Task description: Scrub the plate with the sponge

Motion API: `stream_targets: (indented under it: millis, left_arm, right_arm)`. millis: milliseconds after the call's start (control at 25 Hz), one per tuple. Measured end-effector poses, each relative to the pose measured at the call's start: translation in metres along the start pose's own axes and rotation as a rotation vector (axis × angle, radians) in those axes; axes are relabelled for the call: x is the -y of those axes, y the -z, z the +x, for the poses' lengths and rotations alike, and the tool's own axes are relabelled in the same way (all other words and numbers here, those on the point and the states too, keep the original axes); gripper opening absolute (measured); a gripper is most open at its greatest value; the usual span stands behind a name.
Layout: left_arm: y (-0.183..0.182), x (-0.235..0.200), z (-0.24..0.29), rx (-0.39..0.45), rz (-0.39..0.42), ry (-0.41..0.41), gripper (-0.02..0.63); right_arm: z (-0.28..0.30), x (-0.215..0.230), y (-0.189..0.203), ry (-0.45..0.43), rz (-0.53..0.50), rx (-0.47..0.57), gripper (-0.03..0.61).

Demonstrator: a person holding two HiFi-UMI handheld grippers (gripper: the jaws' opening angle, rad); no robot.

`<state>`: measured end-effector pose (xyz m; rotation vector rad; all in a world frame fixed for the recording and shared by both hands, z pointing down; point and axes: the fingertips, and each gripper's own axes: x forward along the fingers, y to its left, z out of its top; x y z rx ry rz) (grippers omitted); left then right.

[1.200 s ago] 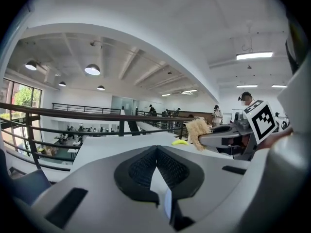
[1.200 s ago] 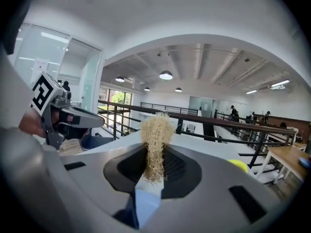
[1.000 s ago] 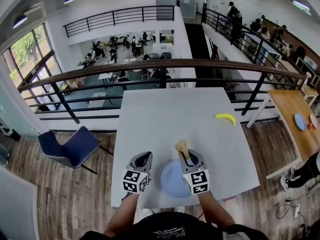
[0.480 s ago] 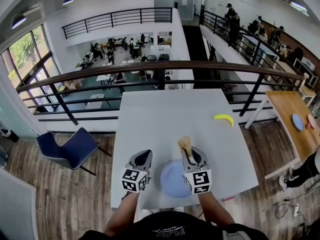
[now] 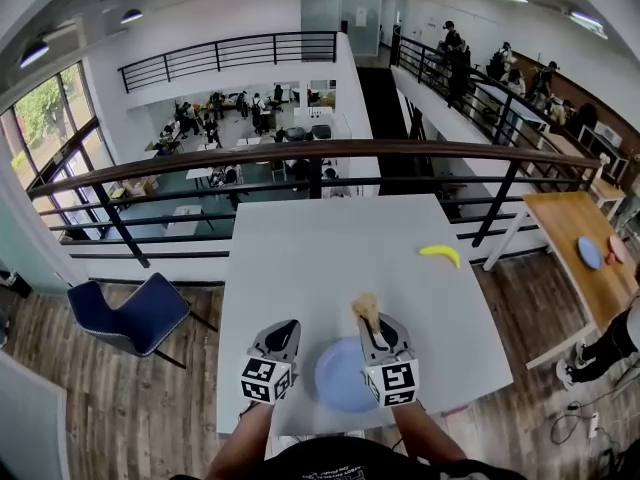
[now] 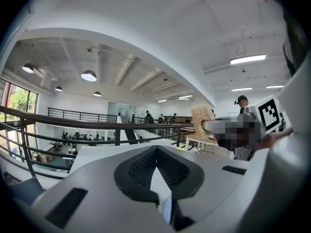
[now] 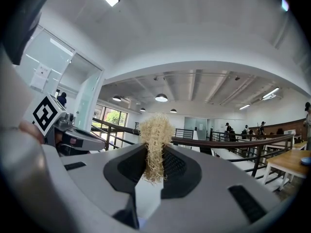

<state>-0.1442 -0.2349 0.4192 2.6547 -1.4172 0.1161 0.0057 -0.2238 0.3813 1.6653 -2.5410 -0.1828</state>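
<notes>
A light blue plate (image 5: 342, 376) lies on the white table (image 5: 330, 258) near its front edge, between my two grippers. My right gripper (image 5: 370, 320) is shut on a tan fibrous sponge (image 5: 364, 307), raised above the plate's right side; the sponge (image 7: 154, 142) sticks up between the jaws in the right gripper view. The left gripper (image 5: 284, 330) hovers left of the plate, shut with nothing between its jaws (image 6: 156, 165). From the left gripper view the sponge (image 6: 202, 121) shows at the right.
A yellow banana (image 5: 439, 254) lies at the table's far right. A railing (image 5: 310, 158) runs just behind the table, over a drop to a lower floor. A blue chair (image 5: 135, 313) stands left of the table, a wooden table (image 5: 575, 238) to the right.
Both grippers have stayed almost still over the plate. The head camera has tilted, so the table sits a little lower in view.
</notes>
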Motion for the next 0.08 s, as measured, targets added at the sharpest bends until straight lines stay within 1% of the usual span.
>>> stream_targets:
  millis: [80]
  left_arm:
    - [-0.0009,0.0040,0.0017,0.005,-0.002,0.003,0.012]
  right_arm:
    - [-0.0031,0.0032,0.0004,0.002,-0.001,0.001,0.071]
